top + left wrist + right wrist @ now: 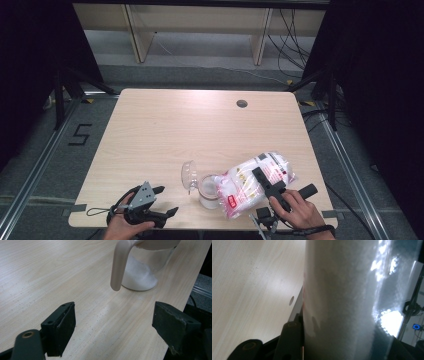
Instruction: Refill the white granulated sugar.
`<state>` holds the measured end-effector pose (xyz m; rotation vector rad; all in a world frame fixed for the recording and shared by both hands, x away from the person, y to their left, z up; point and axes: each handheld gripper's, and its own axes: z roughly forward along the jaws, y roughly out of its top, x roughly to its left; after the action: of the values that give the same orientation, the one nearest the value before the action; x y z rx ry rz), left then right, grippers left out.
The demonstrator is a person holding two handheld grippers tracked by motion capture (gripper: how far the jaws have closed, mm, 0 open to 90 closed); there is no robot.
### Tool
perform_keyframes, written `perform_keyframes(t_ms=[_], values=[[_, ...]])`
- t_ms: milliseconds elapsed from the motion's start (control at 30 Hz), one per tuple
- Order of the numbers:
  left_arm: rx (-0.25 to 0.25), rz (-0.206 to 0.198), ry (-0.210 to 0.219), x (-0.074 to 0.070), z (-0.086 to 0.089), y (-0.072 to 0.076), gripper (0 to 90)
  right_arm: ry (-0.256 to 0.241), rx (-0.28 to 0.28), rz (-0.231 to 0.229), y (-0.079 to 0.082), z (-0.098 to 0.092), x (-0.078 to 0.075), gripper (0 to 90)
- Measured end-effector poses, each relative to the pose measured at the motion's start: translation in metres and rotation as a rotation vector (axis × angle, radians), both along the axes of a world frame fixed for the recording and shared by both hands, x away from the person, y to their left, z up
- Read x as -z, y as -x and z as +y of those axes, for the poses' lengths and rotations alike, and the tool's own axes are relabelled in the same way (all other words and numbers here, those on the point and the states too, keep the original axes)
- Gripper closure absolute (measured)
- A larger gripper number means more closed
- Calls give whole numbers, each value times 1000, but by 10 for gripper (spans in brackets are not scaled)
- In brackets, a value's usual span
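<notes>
A clear jug [208, 192] with white granules in its bottom stands near the table's front edge. Its pale curved handle [119, 265] points toward my left gripper [166, 200], which is open and empty just left of it. In the left gripper view the jug [143, 272] lies beyond the spread jaws of the left gripper [112, 325]. My right gripper [261, 177] is shut on a plastic bag [252, 182] of white granules with red print. The bag is tilted with its low end at the jug's mouth. The bag [342, 302] sits close up between the jaws of the right gripper [344, 340].
The wooden table [160, 135] has a round cable hole [242, 103] at the back right. The jug and bag sit close to the front edge. Shelving and cables lie on the floor beyond the table.
</notes>
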<state>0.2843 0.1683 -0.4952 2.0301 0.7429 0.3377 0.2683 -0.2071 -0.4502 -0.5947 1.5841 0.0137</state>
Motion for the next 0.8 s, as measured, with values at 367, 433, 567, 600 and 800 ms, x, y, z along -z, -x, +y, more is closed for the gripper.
perform_keyframes(t_ms=[367, 433, 567, 600, 800], values=[[0, 0, 0, 0, 0, 0, 186, 38, 1, -11, 5, 2, -3, 640], [5, -2, -10, -1, 1, 0, 187, 51, -9, -26, 6, 2, -3, 640], [4, -2, -10, 0, 1, 0, 187, 42, -6, -28, 7, 2, -4, 641], [4, -3, -7, 0, 1, 0, 187, 56, 0, -26, 8, 3, -5, 641], [3, -3, -14, -1, 1, 0, 187, 78, -11, -25, 9, 6, -5, 641]])
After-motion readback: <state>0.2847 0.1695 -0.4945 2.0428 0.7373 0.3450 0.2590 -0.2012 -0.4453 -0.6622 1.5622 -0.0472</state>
